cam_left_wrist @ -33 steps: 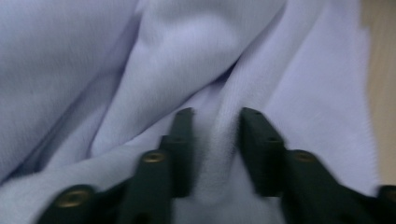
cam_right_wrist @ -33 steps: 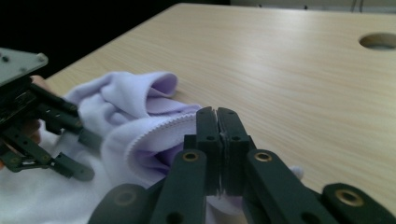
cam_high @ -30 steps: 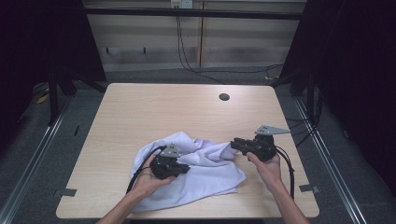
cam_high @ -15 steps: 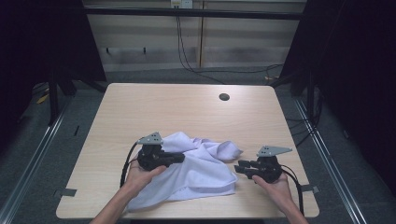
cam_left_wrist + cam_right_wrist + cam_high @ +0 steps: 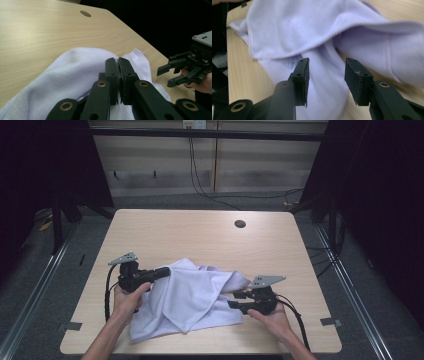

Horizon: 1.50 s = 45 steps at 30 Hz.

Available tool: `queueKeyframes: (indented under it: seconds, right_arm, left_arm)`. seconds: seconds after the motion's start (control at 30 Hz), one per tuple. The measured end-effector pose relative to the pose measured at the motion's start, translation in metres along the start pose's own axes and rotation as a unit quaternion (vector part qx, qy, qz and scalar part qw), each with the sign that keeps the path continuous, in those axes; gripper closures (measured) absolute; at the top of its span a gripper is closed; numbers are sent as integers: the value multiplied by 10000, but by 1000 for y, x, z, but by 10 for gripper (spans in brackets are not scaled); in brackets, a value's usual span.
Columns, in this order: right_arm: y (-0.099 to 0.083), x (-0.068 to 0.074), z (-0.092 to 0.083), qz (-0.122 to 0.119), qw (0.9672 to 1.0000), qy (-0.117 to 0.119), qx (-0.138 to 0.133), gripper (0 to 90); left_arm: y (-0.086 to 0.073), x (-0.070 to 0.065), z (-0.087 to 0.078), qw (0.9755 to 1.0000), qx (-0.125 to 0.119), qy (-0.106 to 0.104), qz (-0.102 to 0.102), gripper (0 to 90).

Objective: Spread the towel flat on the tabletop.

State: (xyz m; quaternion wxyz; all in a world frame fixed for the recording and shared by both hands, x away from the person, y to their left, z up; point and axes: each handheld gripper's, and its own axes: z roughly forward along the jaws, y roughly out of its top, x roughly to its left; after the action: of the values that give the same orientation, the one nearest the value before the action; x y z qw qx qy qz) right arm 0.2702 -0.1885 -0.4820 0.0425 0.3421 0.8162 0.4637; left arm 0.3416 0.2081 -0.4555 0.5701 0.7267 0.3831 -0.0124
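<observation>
Cloth rumpled on table, left gripper fingers pinching its edge, right gripper fingers just parted beside it.

The left gripper rises from the bottom edge with its two black jaws pressed together, brass-coloured pins showing on the linkage below them. Whether a fold of the cloth is pinched between the pads cannot be told, but the jaws lie right over the cloth. The cloth is pale lilac-white with a stitched hem, bunched and draped across the light wooden tabletop, and it spreads from the lower left to just past the jaw tips. Farther off on the tabletop sits a small round dark hole. At the right edge a hand holds the right gripper, its jaws apart and pointing toward the cloth.
</observation>
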Motion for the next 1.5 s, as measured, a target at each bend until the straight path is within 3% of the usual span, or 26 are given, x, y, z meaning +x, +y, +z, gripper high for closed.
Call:
queueKeyframes:
  seconds: [0.07,0.1,0.2,0.27,0.33,0.43,0.5,0.53,0.57,0.6,0.63,0.67,0.7,0.8,0.93,0.97,1.07,1.1,1.13,1.23,1.27,1.3,1.33,1.43,1.47,1.5]
  right_arm:
    - [2,0,7,14,9999,114,21,550]
    - [4,0,23,-98,9996,109,244,551]
    - [1,0,41,-247,9982,101,537,546]
    - [0,2,44,-307,9981,53,528,556]
    - [-1,5,45,-404,9977,-57,547,819]
    - [0,2,41,-328,9977,-140,581,869]
    - [4,-5,30,-178,9986,-273,424,873]
    - [11,-16,8,96,9995,-299,49,874]
    - [11,-16,8,96,9995,-299,49,874]
    - [17,-29,-17,202,9983,-497,-215,874]
    - [17,-29,-17,202,9983,-497,-215,874]
    - [23,-42,-42,393,9964,-619,-425,874]
    - [23,-42,-42,393,9964,-619,-425,874]
    - [31,-55,-73,488,9937,-865,-520,873]
    - [45,-66,-109,663,9878,-1138,-828,873]
    - [53,-70,-127,707,9840,-1300,-988,874]
    - [66,-76,-151,794,9803,-1418,-1123,873]
    - [66,-76,-151,794,9803,-1418,-1123,873]
    - [75,-79,-165,795,9754,-1502,-1401,873]
    - [86,-81,-173,789,9736,-1407,-1617,873]
    - [100,-83,-171,752,9735,-1473,-1577,872]
    - [100,-83,-171,752,9735,-1473,-1577,872]
    - [114,-89,-164,769,9744,-1514,-1473,872]
    - [129,-98,-154,764,9751,-1558,-1383,872]
    - [144,-108,-145,787,9748,-1604,-1336,872]
    - [144,-108,-145,787,9748,-1604,-1336,872]
  left_arm:
    - [1,0,1,10000,12,21,26,871]
    - [1,1,1,10000,11,-10,19,870]
    - [0,3,2,10000,43,-13,-11,869]
    - [-1,4,2,10000,39,-16,-22,869]
    - [2,5,-2,10000,-61,8,-52,870]
    - [7,6,-7,9996,-247,25,-135,871]
    - [11,5,-17,9990,-431,24,-125,872]
    - [16,6,-29,9981,-603,65,-137,872]
    - [16,6,-29,9981,-603,65,-137,873]
    - [21,9,-43,9964,-819,144,-166,873]
    - [21,9,-43,9964,-819,144,-166,873]
    - [24,13,-56,9944,-1000,253,-233,873]
    - [24,13,-56,9944,-1000,253,-233,874]
    - [28,17,-75,9903,-1303,336,-348,875]
    - [37,18,-102,9838,-1697,442,-365,876]
    - [46,14,-117,9804,-1874,539,-297,878]
    - [63,10,-139,9748,-2132,622,-207,879]
    - [63,10,-139,9748,-2132,622,-207,879]
    - [73,10,-146,9739,-2160,676,-167,879]
    - [82,10,-145,9737,-2120,834,-70,878]
    - [92,14,-138,9730,-2128,874,-211,879]
    - [92,14,-138,9730,-2128,874,-211,878]
    - [103,21,-131,9734,-2063,958,-263,878]
    - [114,28,-124,9726,-2018,1114,-293,878]
    - [127,33,-123,9702,-2061,1228,-334,878]
    - [127,33,-123,9702,-2061,1228,-334,878]
